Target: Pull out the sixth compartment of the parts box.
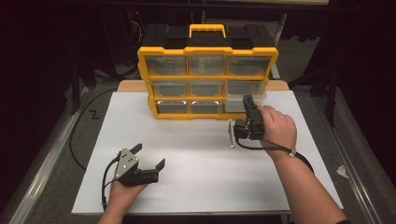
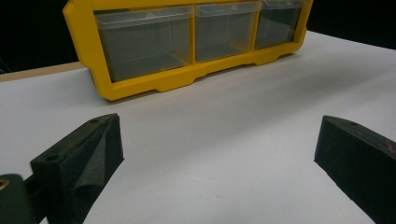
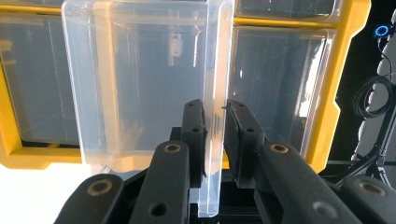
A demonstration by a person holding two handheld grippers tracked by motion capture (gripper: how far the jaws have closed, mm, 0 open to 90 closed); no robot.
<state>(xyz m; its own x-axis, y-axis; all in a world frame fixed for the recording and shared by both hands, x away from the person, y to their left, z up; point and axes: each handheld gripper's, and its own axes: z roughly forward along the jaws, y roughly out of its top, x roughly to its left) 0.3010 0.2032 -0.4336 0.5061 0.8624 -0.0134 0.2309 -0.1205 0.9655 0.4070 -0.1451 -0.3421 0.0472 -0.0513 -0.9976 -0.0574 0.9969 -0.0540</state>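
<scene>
Risk sits mostly with the right gripper (image 3: 215,135), whose jaws are clamped on one thin wall of a clear drawer (image 3: 144,79) that juts out of the lower right slot of the yellow cabinet (image 1: 208,81). The hold takes in just a narrow strip of smooth plastic, so a twist of the wrist could let the wall slide free, or flex and crack it. If the drawer comes fully out of its slot with only that edge pinched, its weight would probably swing it down and it could drop onto the surface (image 1: 196,158). A pull that is off-line might jam it in the frame or drag the light cabinet forward, since nothing steadies it: the left gripper (image 1: 148,157) lies well apart near the front edge, jaws spread wide with nothing between them.

From above, the drawer is almost lost against the white surface, and how far it has left the slot is hard to judge. Whether it holds anything cannot be told through the glare. A pale upright piece just left of the right gripper is too blurred to identify.
</scene>
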